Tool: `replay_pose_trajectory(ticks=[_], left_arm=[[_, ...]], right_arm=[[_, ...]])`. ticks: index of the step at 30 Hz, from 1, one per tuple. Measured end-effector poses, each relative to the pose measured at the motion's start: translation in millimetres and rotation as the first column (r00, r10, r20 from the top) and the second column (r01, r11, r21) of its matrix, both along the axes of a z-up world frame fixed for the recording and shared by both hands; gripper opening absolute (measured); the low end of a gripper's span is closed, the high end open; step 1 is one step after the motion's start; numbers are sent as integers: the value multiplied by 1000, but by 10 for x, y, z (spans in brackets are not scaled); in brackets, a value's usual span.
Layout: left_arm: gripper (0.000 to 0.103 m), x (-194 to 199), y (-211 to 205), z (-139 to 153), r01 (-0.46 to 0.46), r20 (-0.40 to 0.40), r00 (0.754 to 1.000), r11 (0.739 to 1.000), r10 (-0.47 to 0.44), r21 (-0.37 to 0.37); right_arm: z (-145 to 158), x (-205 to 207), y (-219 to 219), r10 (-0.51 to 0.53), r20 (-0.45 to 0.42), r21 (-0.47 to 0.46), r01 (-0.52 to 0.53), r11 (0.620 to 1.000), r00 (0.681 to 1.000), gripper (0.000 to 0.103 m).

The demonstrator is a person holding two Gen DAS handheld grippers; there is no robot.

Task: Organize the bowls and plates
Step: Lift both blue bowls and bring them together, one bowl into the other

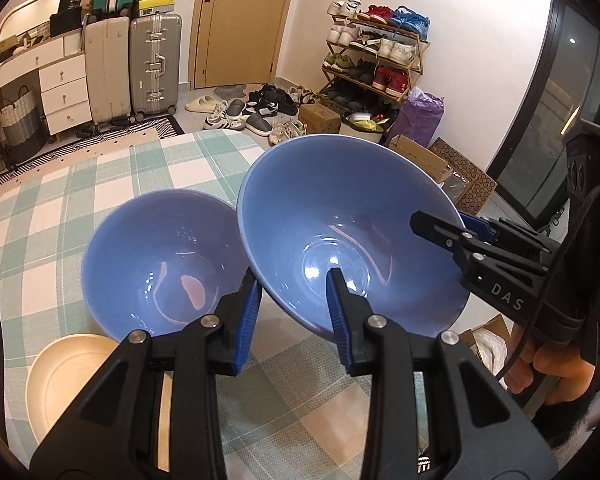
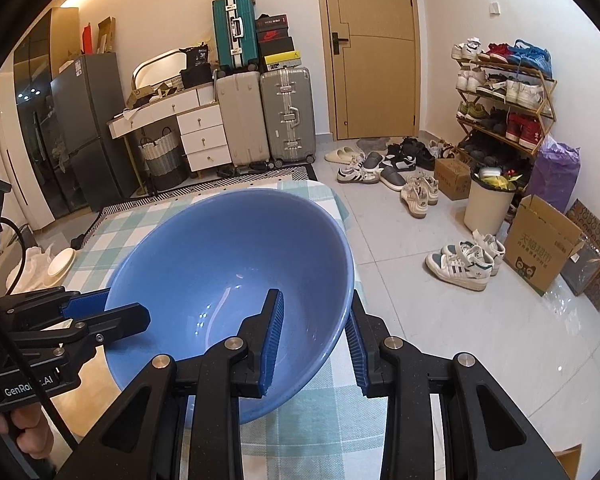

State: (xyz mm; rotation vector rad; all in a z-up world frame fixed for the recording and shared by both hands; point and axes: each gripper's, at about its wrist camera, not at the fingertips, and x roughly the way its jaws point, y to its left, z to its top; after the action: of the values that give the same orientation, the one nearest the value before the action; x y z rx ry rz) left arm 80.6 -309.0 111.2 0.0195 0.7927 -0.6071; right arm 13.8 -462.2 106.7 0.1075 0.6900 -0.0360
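A large blue bowl (image 1: 340, 216) hangs tilted above the checked tablecloth (image 1: 100, 184). My left gripper (image 1: 292, 280) is shut on its near rim, one pad inside and one outside. My right gripper (image 1: 448, 226) clamps the rim on the right. From the right wrist view the same bowl (image 2: 228, 272) fills the middle, with my right gripper (image 2: 316, 300) shut on its right rim and my left gripper (image 2: 112, 306) gripping the left rim. A second blue bowl (image 1: 160, 264) rests on the table to the left. A cream plate (image 1: 68, 380) lies near the front left, partly hidden by my left gripper.
The table's far edge (image 2: 340, 208) drops to a tiled floor strewn with shoes (image 2: 464, 260). A shoe rack (image 2: 504, 100), a cardboard box (image 2: 540, 240), a bin (image 2: 488, 204) and suitcases (image 2: 288, 116) stand beyond. A hand (image 1: 548, 364) holds the right gripper.
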Motion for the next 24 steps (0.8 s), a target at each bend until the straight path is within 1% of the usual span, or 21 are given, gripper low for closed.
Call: replay_pose_trajectory(ticks=[11, 24], left_arm=[[30, -67, 356, 205, -46, 18, 999, 999, 46, -16], [30, 17, 706, 287, -101, 22, 995, 995, 102, -25]], right_arm=[[143, 29, 273, 36, 14, -15, -36, 999, 999, 31], [181, 233, 556, 85, 5, -22, -85, 996, 996, 31]])
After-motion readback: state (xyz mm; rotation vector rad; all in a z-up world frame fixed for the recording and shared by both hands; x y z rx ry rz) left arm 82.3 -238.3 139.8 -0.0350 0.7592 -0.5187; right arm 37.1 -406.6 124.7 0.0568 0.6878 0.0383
